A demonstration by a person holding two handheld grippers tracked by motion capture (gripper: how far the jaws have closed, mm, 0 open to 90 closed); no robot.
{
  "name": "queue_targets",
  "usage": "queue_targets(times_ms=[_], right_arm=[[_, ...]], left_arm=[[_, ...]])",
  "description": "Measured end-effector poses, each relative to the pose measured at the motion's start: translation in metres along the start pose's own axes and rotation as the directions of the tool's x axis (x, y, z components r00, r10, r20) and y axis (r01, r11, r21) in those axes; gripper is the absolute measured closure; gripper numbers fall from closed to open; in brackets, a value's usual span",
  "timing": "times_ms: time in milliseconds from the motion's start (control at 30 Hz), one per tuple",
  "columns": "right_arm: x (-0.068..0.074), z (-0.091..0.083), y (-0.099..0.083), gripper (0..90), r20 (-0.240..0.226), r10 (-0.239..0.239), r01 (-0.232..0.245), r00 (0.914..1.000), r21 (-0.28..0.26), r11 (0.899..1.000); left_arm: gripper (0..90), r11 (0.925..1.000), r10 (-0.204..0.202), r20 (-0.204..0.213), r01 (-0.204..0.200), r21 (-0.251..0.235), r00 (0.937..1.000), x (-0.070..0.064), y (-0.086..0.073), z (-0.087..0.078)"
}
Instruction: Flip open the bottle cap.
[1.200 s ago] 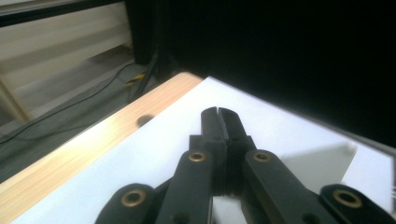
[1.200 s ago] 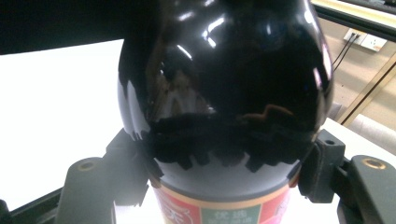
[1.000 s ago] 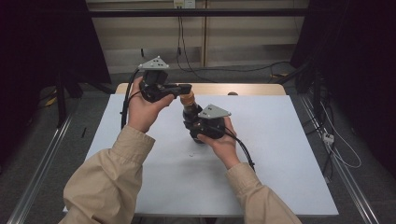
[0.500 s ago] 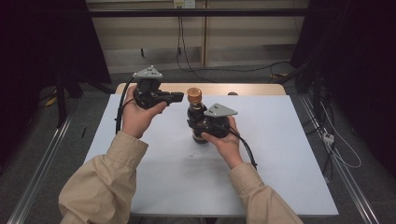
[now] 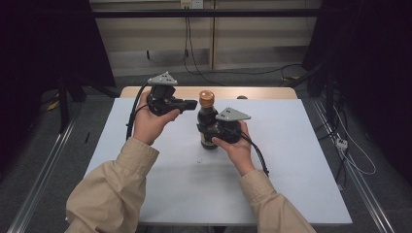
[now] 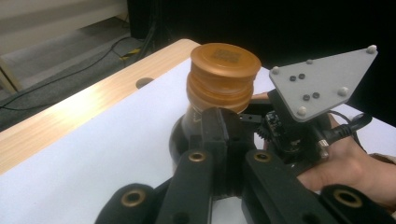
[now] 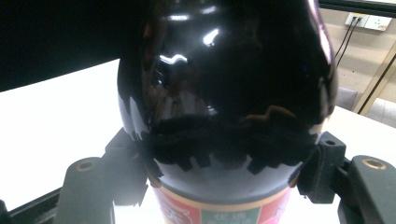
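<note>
The bottle point(image 5: 208, 127) stands upright, cap point(image 5: 207, 99) up, in the right gripper point(image 5: 219, 130) jaws' clench; the left gripper point(image 5: 187, 103), jaws clenched together, sits beside the cap.

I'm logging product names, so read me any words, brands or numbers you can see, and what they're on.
Bottle label: red and green panels with printing, too blurred and cut off to read.
Bottle cap: a square mark on top, illegible.
Nothing else carries text.

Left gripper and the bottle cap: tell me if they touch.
Apart. The high view shows white table between the left gripper and the orange cap; its shut jaws stop short of the bottle.
</note>
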State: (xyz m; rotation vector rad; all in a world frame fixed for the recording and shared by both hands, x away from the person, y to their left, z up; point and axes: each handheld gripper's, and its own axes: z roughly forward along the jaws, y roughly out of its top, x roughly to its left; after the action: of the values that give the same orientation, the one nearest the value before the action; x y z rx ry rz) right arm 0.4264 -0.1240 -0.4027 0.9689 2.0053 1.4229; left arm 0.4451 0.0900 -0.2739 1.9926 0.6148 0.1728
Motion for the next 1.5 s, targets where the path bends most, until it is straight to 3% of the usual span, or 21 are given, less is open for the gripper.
queue_targets(times_ms=[700,1500], right_arm=[[-0.002,-0.002,-0.002,31.2,0.003,0.017,-0.017,0.9998,-0.007,1.000],[-0.006,-0.003,-0.004,31.2,0.004,0.049,-0.049,0.9988,-0.019,0.999]], left_arm=[[90.0,0.9999,0.006,0.014,-0.006,-0.010,0.9999,-0.003,0.007,0.009],[90.0,0.9999,0.013,0.002,-0.013,-0.010,0.9999,-0.008,0.015,0.016]])
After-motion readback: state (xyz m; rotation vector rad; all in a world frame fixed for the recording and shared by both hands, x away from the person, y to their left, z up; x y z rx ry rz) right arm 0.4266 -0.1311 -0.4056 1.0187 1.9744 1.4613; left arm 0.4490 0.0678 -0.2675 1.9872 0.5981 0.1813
